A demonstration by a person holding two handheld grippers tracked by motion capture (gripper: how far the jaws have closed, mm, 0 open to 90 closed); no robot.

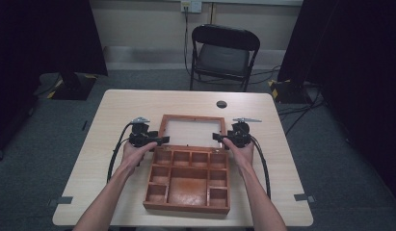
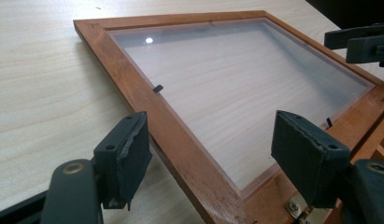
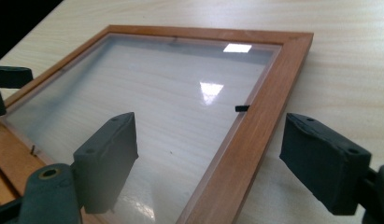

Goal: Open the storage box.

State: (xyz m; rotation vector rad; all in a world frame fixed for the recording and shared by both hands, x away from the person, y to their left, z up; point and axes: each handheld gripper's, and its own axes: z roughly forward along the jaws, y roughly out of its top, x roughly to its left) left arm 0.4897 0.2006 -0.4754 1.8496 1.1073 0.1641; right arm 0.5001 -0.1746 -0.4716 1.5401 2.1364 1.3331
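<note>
An open wooden box point(image 1: 186, 207) with several empty compartments sits at the table's front centre. Its hinged lid point(image 1: 191, 117), a wooden frame around a clear pane, lies flat on the table behind it. My left gripper point(image 1: 159, 140) is open at the lid's left rail near the hinge. In the left gripper view that rail point(image 2: 147, 100) runs between the spread jaws of the left gripper point(image 2: 210, 158). My right gripper point(image 1: 218, 138) is open at the lid's right rail. That rail point(image 3: 255, 126) passes between the jaws of the right gripper point(image 3: 213, 161). Neither gripper grips anything.
The light wood table point(image 1: 128, 106) has a dark round grommet point(image 1: 221, 104) behind the lid. A black folding chair point(image 1: 223, 55) stands beyond the far edge. Black curtains hang on both sides. Cables trail from both grippers along the person's forearms.
</note>
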